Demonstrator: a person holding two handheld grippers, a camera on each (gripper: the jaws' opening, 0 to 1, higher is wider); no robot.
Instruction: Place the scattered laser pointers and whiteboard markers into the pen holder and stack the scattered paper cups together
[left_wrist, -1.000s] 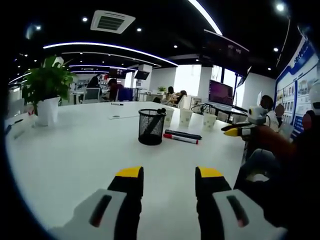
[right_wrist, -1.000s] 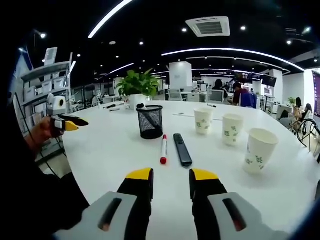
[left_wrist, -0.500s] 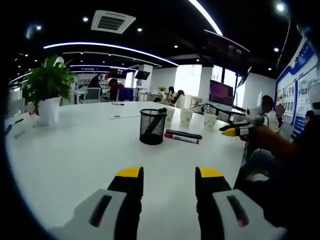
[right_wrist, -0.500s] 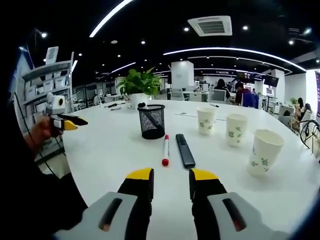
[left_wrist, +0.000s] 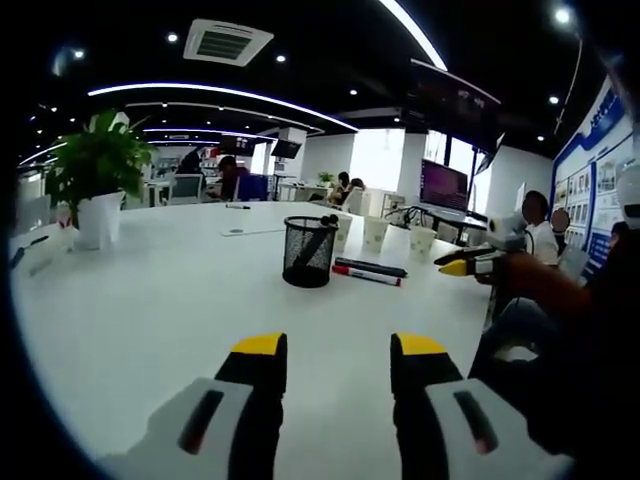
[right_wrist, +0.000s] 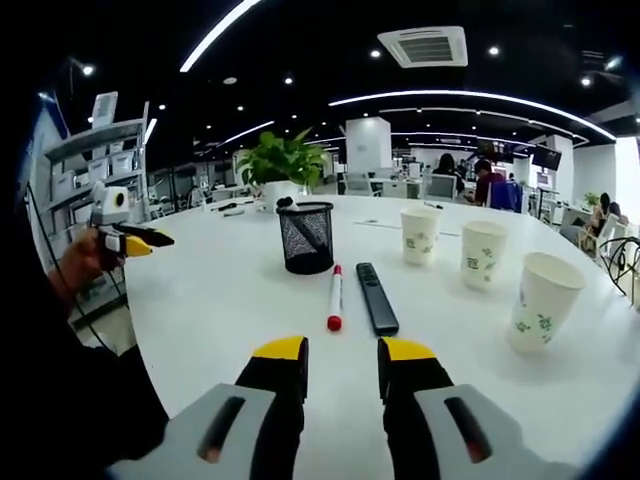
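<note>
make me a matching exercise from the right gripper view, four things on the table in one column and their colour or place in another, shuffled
Things:
1. pen holder
2. whiteboard marker
3. laser pointer
4. potted plant

Descriptions:
A. white body with a red cap, lying flat
B. green leaves, at the far side of the table
C. black mesh, standing upright
D. long, black and flat, lying beside the marker

Pairs: 1-C, 2-A, 3-D, 4-B
</note>
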